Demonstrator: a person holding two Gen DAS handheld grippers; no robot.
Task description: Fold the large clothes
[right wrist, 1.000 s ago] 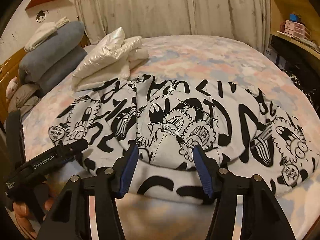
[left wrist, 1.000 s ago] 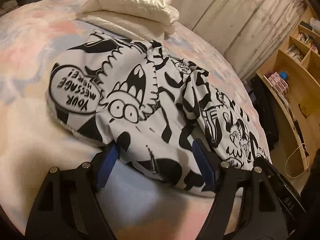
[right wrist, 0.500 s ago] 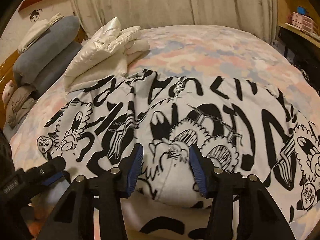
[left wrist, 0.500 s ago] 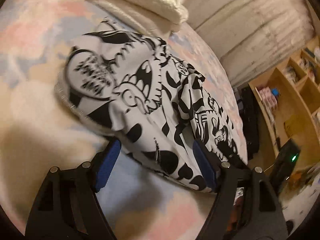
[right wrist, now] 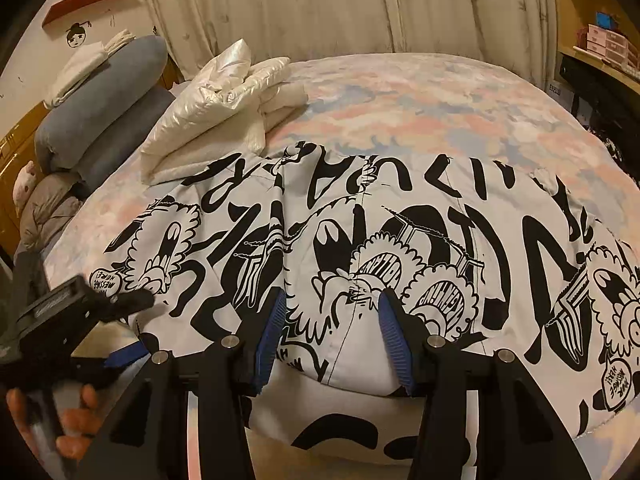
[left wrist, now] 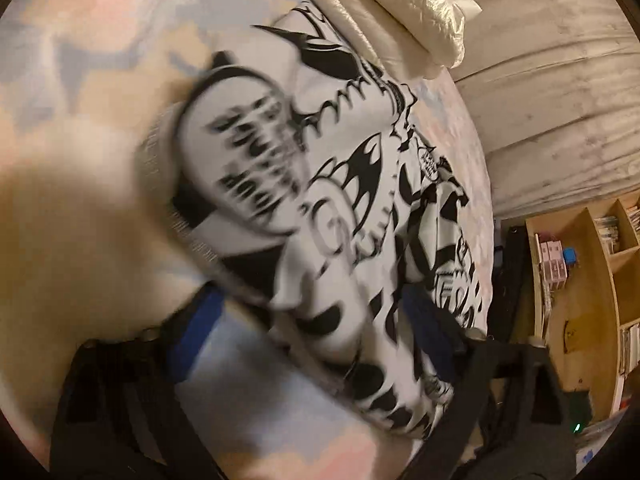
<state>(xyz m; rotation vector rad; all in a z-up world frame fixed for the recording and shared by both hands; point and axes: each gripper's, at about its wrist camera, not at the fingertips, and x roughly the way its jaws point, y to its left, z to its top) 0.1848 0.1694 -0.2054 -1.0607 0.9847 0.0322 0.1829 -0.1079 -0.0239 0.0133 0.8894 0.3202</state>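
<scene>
Left wrist view, blurred: your left gripper (left wrist: 312,328) stands wide, its jaws having just opened further, with the near edge of the hoodie (left wrist: 360,208) lying loose between its fingers on the bed (left wrist: 80,60). A white jacket (left wrist: 404,4) lies beyond.

Right wrist view: your right gripper (right wrist: 332,336) is half open, fingers straddling a fold of the hoodie (right wrist: 400,240) without pinching it. Your left gripper (right wrist: 128,328) sits to its left.

garment (right wrist: 400,240): matt printed cloth | jacket (right wrist: 216,108): glossy | shelf (left wrist: 580,320): wood
</scene>
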